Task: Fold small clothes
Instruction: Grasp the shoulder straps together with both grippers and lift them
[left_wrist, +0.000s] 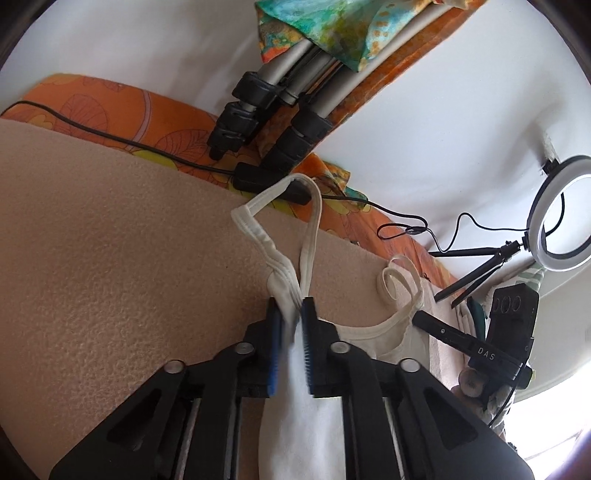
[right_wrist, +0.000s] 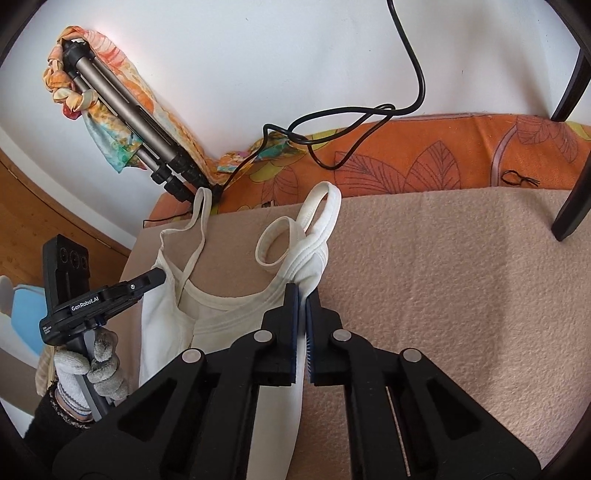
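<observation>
A small white tank top (left_wrist: 295, 406) hangs lifted above the beige blanket (left_wrist: 129, 258). My left gripper (left_wrist: 291, 306) is shut on its shoulder, the strap loop (left_wrist: 288, 210) sticking up past the fingertips. My right gripper (right_wrist: 302, 291) is shut on the other bunched shoulder, with strap loops (right_wrist: 321, 206) above it. The top (right_wrist: 207, 310) stretches between the two grippers. The right gripper (left_wrist: 436, 325) shows at the right of the left wrist view; the left gripper (right_wrist: 147, 280) shows at the left of the right wrist view, in a gloved hand (right_wrist: 92, 365).
A folded tripod (left_wrist: 266, 107) wrapped in a patterned scarf leans on the white wall behind the bed. A black cable (right_wrist: 369, 114) runs over the orange sheet (right_wrist: 443, 155). A ring light (left_wrist: 561, 214) stands at right. A dark chair leg (right_wrist: 572, 184) rests on the blanket.
</observation>
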